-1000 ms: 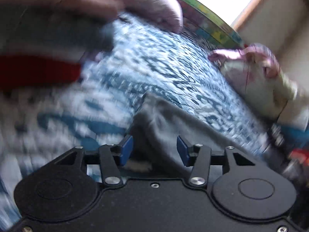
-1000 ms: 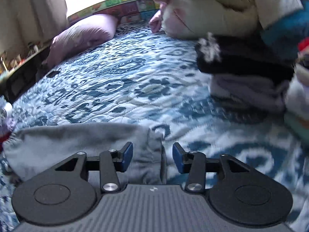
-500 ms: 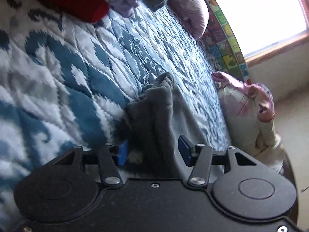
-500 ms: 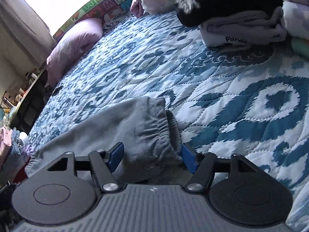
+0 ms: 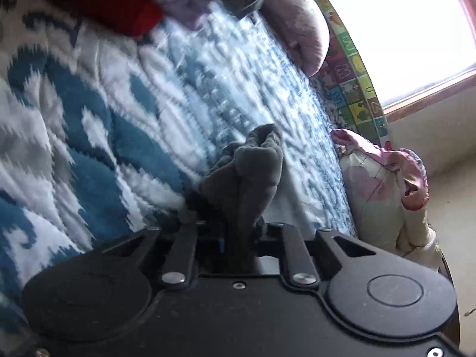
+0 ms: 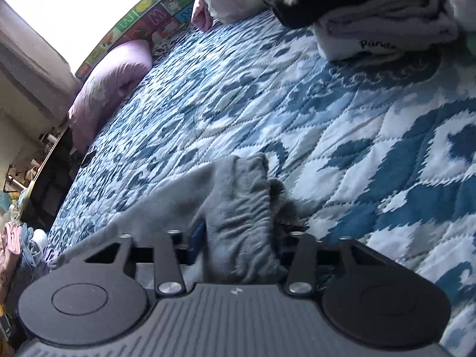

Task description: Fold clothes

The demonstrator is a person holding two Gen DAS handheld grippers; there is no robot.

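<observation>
A grey fleece garment lies on the blue and white quilted bed. My right gripper is shut on its gathered elastic end, the cloth bunched between the jaws. In the left wrist view my left gripper is shut on another bunched end of the same grey garment, lifted slightly off the quilt. The fingertips of both grippers are hidden by cloth.
A stack of folded clothes sits at the far right of the bed. A purple pillow lies by the colourful alphabet mat. A pile of pale and pink clothes and a red garment lie nearby.
Both grippers have closed on the grey garment's ends, which were only between open jaws before. The cloth is now bunched up and slightly raised.
</observation>
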